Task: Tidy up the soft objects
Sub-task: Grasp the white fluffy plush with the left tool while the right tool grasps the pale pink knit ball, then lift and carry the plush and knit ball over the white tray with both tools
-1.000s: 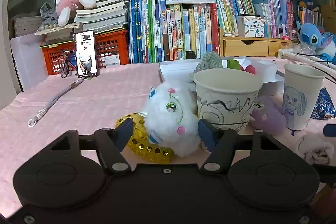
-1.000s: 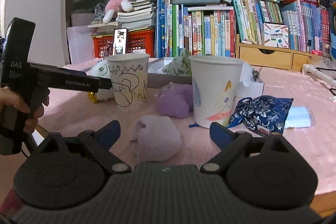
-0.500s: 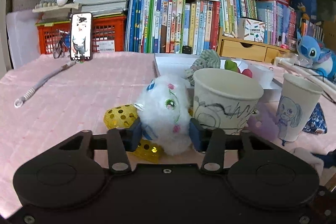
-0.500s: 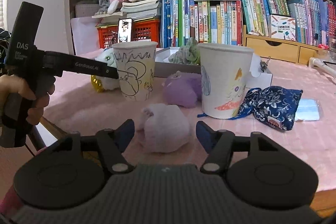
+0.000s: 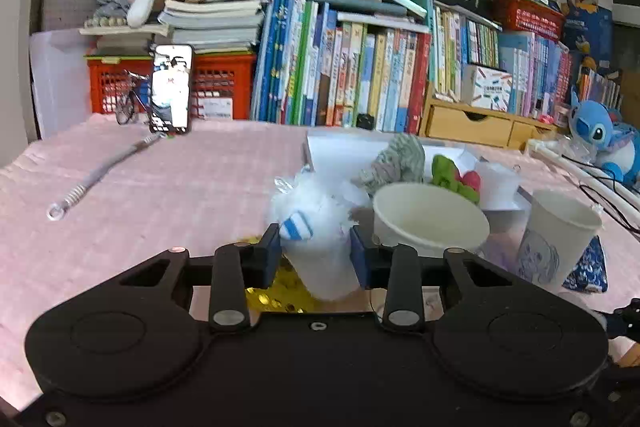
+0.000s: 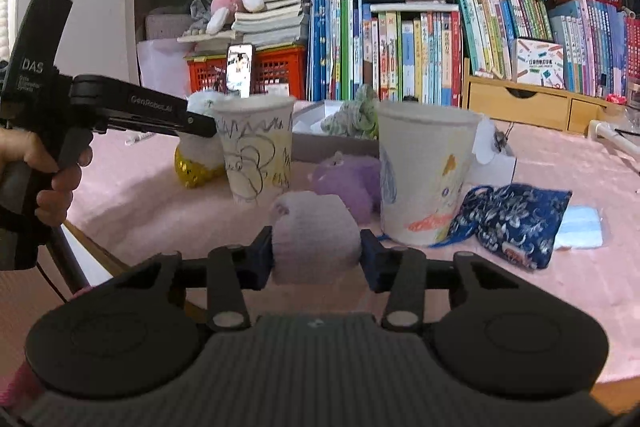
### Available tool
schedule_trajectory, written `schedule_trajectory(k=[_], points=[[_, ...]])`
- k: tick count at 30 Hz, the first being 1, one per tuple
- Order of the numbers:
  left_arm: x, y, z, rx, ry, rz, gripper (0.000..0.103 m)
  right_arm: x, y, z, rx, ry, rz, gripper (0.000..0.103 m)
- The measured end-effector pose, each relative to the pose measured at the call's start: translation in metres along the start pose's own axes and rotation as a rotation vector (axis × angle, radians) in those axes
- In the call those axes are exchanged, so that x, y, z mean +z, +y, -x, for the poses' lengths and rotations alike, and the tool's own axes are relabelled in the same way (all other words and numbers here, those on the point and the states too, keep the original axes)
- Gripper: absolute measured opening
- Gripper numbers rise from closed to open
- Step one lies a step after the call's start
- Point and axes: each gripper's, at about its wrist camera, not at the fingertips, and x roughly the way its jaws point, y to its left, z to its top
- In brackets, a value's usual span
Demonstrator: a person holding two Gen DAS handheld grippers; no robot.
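Since a second ago both grippers have closed on soft toys, and the white one has been tipped and raised. The left gripper (image 5: 316, 259) now has its blue pads pressed into both sides of the fluffy white plush (image 5: 320, 227), which sits blurred just left of the scribbled paper cup (image 5: 430, 219), above a gold sequined toy (image 5: 276, 291) on the pink tablecloth (image 5: 180, 187). The inside of that cup looks bare white as far as the view reaches.

Right of the scribbled cup stands a second paper cup (image 5: 558, 241) with a drawn girl; its contents cannot be seen. Behind the scribbled cup a white tray (image 5: 340, 147) holds a grey-green knitted toy (image 5: 396, 159) and green and red soft pieces (image 5: 456, 177).

The right gripper (image 6: 316, 261) is clamped on a pale lilac soft bundle (image 6: 316, 239), in front of the scribbled cup and between it and the second cup. A purple plush (image 6: 348, 183) lies behind the bundle, between the two cups. A dark blue floral pouch (image 6: 516, 223) lies right of the second cup.
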Motion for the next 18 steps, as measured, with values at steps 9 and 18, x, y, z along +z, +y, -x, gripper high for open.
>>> schedule_trajectory(k=[9,18], points=[[0.02,0.007,0.005,0.019,-0.021,0.013,0.032,0.023,-0.012,0.016,0.001,-0.08,-0.026,0.049],[0.035,0.008,0.005,0.009,-0.035,0.021,0.032,0.045,-0.025,0.028,0.007,-0.132,-0.045,0.049]])
